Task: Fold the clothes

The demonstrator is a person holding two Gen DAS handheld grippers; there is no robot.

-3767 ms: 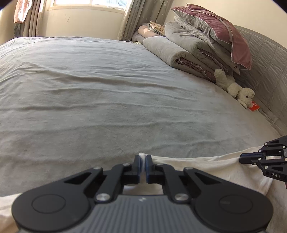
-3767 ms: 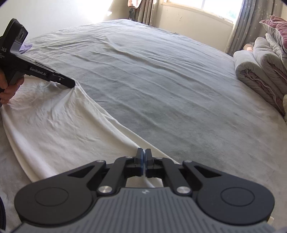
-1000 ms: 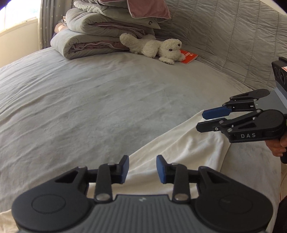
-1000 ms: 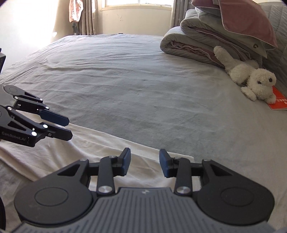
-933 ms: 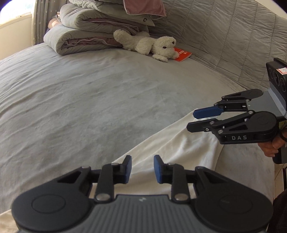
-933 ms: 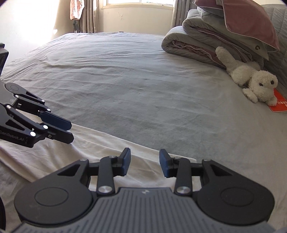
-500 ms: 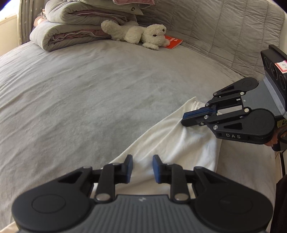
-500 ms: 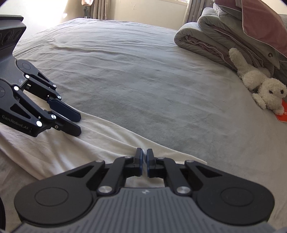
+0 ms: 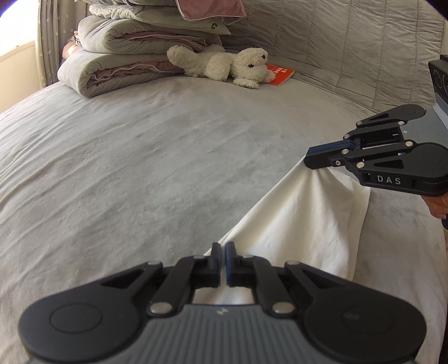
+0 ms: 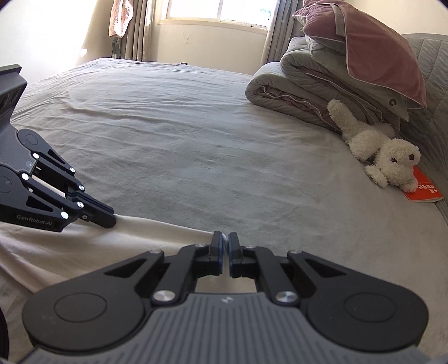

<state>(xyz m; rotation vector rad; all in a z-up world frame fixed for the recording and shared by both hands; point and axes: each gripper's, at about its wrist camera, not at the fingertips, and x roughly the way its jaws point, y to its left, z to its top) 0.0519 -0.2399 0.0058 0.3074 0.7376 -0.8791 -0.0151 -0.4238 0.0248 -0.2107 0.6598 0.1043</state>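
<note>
A white garment lies on the grey bed at 5 o'clock in the left view. The left gripper and right gripper each have jaws clenched on its far edge.

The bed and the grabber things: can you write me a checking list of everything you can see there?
Surface: grey bed cover, lightly wrinkled, bare in the middle.
Job's things: white cloth lying near the bed's edge, its far edge pinched up at two spots.
Clutter: fluffy white toy dog lying on a red booklet; folded grey quilts with a pink pillow on top, by the quilted headboard.
Grippers: left gripper fingers closed on the cloth edge; right gripper fingers closed on the cloth edge too.
Cables: nothing seen.
Surroundings: bright window, curtains, cream wall.
</note>
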